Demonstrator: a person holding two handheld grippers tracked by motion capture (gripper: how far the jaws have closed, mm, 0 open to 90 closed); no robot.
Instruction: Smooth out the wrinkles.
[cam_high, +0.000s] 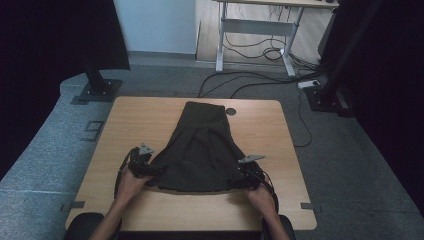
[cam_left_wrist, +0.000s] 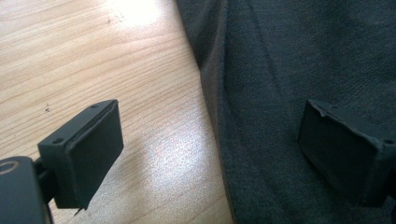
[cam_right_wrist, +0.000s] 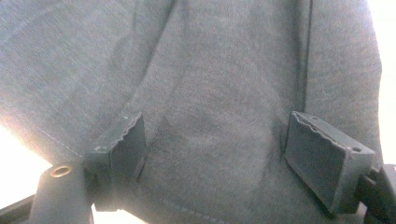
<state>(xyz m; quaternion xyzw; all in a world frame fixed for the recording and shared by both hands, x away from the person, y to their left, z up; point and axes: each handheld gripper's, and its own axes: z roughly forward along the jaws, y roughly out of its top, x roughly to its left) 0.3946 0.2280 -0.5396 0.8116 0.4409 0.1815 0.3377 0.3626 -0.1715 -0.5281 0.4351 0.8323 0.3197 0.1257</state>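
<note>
1. The dark garment (cam_high: 200, 150) lies flat in the middle of the frame in the high view, narrow at its far end near the top of the desk and widening toward the near edge; it looks like a skirt or a folded pair of trousers, and I cannot tell which.
2. I judge it soft and limp, light, with a matte woven surface that should not slip in a pinch. It will sag and drape when lifted, so it needs holding at two points.
3. The best places to take hold look like the two near corners along the wide hem, where the stitched edge gives a firmer, thicker bite.
4. The left tongs (cam_left_wrist: 210, 154) are released, jaws wide apart: one jaw sits over bare wood at the lower left of the left gripper view, the other over the cloth at the lower right, straddling the garment's edge.
5. The right tongs (cam_right_wrist: 215, 154) are also released, both jaws spread over the cloth in the lower part of the right gripper view, with a stitched hem just below them.
6. Count: one garment, two tongs, two hands at the bottom of the high view.
7. The wooden desk (cam_high: 145, 115) carries nothing else but a small round dark disc (cam_high: 230, 111) near its far edge.
8. Beyond it: one more desk at the top right, loose cables on the grey floor.
</note>
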